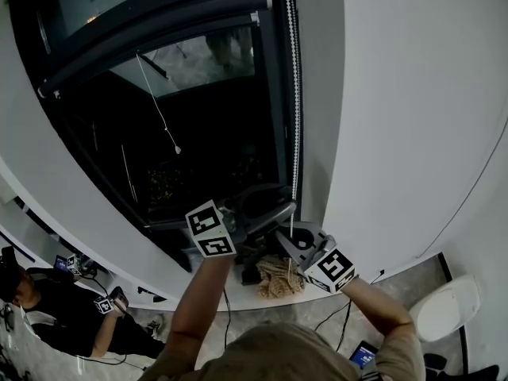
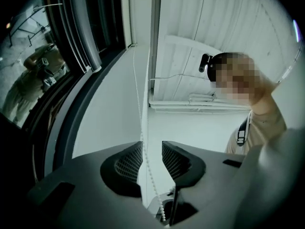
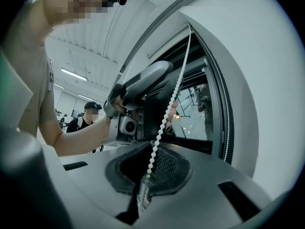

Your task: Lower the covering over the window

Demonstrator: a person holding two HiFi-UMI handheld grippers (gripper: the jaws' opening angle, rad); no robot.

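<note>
The dark window (image 1: 198, 133) has its blind rolled up in the casing (image 1: 159, 38) along the top. A white bead chain (image 1: 297, 94) hangs down the frame's right side. My left gripper (image 1: 286, 207) is at the chain, above the right one. In the left gripper view its jaws (image 2: 152, 145) stand apart with the chain (image 2: 149, 171) running between them, close to the left pad and not pinched. My right gripper (image 1: 290, 233) sits just below and is shut on the chain (image 3: 167, 118), which runs down into its closed pads (image 3: 147, 171).
A thin cord with an end weight (image 1: 176, 150) hangs inside the window. White wall (image 1: 397, 133) lies right of the frame. A woven item (image 1: 278, 276) rests on the sill. A person (image 1: 55, 308) sits on the floor at lower left; a white bin (image 1: 448, 308) stands lower right.
</note>
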